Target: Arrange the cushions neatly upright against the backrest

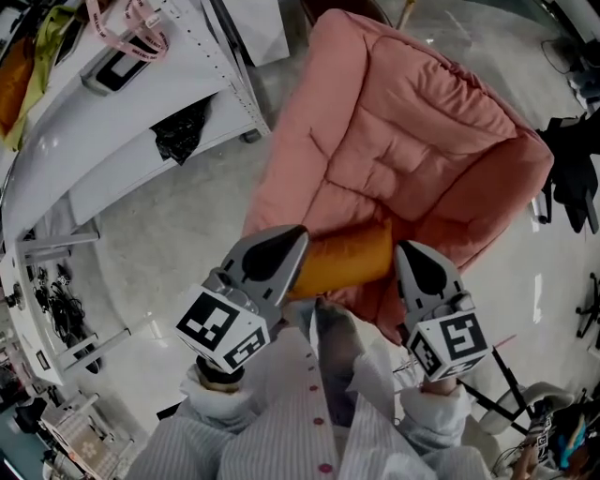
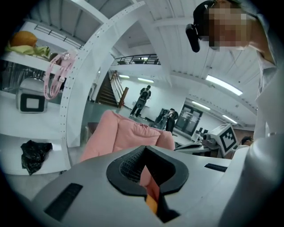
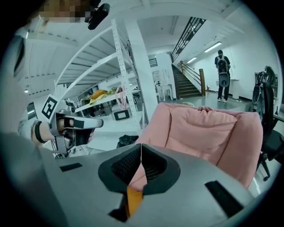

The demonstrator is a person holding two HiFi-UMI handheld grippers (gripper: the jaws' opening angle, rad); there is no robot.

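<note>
A large pink padded armchair (image 1: 403, 141) fills the middle of the head view, its backrest at the far side. An orange cushion (image 1: 347, 258) lies flat across the front of its seat. My left gripper (image 1: 298, 234) hovers at the cushion's left end, shut and holding nothing. My right gripper (image 1: 405, 251) hangs at the cushion's right end, also shut and empty. In the left gripper view the armchair (image 2: 128, 135) lies ahead, and a strip of the orange cushion (image 2: 151, 201) shows below the closed jaws. The right gripper view shows the armchair (image 3: 208, 128) and the cushion (image 3: 133, 199) the same way.
A white shelving rack (image 1: 122, 122) stands to the left, with a black bag (image 1: 183, 131) on a shelf and pink straps (image 1: 131, 28) hanging. A black office chair (image 1: 572, 178) is at the right. People (image 3: 222, 75) stand far off near a staircase.
</note>
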